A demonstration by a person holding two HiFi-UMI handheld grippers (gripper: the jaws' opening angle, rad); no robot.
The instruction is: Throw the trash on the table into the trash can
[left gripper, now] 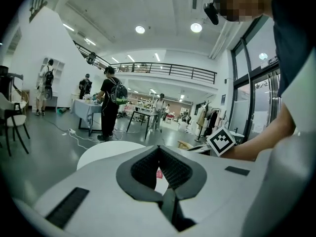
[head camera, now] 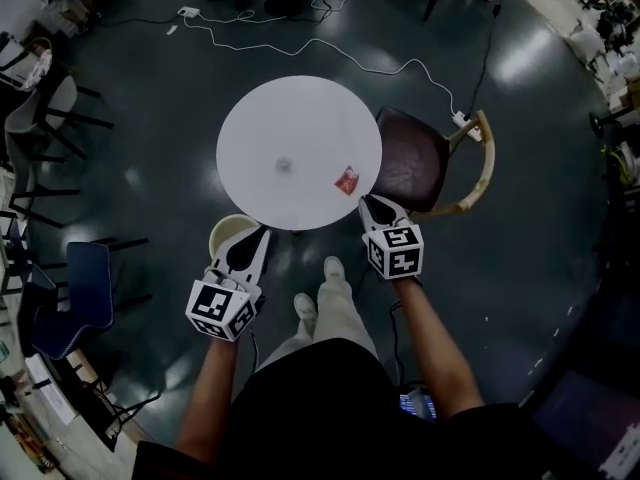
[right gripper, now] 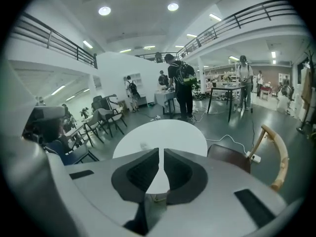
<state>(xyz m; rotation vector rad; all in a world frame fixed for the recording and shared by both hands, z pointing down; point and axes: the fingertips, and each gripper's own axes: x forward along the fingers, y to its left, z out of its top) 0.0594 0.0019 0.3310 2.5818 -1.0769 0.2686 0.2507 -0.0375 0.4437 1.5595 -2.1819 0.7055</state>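
A red wrapper lies near the right edge of the round white table. A small grey crumpled scrap sits at the table's middle. The cream-rimmed trash can stands on the floor at the table's near left. My left gripper is shut and empty, with its tip over the can's right rim. My right gripper is shut and empty, a little short of the wrapper. In the left gripper view the red wrapper shows through the gap behind the shut gripper tips. The right gripper view shows the right gripper pointing at the table and the scrap.
A brown-seated chair with a curved wooden back stands against the table's right side. A blue chair is at the left, and cables run across the floor beyond the table. People stand at tables far behind. My legs are below the table's near edge.
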